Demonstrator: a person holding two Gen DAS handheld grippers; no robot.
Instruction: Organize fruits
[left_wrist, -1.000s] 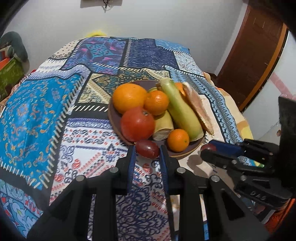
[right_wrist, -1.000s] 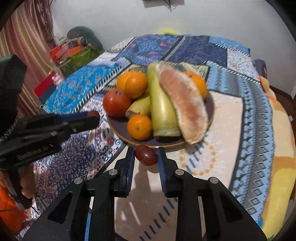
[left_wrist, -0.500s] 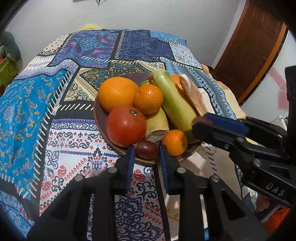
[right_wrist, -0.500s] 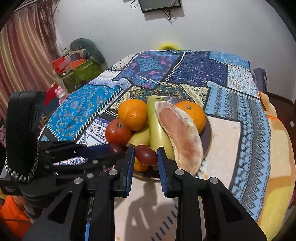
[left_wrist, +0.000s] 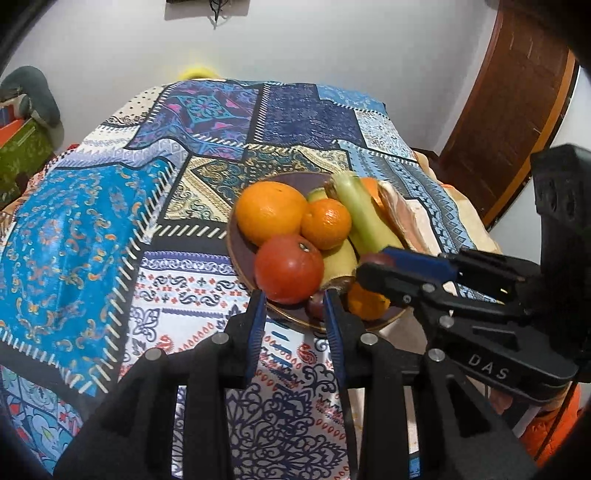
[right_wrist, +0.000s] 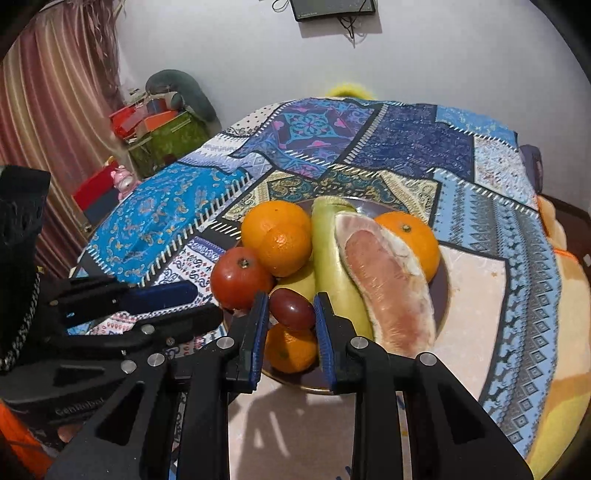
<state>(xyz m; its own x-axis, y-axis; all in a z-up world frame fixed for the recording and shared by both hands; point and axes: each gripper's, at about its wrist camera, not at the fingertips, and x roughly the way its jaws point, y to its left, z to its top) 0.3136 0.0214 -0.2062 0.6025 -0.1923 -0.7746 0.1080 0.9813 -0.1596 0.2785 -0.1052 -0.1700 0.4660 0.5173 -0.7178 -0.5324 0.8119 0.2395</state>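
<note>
A brown plate holds oranges, a red tomato, a banana, a green stalk and a pomelo slice. My left gripper is open at the plate's near rim; a dark red grape lies on the plate between its tips, beside the right fingertip. My right gripper is shut on a second dark red grape and holds it above the plate's near side, over a small orange. The right gripper also shows in the left wrist view.
The plate rests on a blue patchwork cloth over a rounded table. Boxes and a green crate stand at the far left, a curtain beside them, a wooden door at the right.
My left gripper opened and let its grape go onto the plate's near edge. My right gripper moved forward with its grape, from before the rim to over the plate.
</note>
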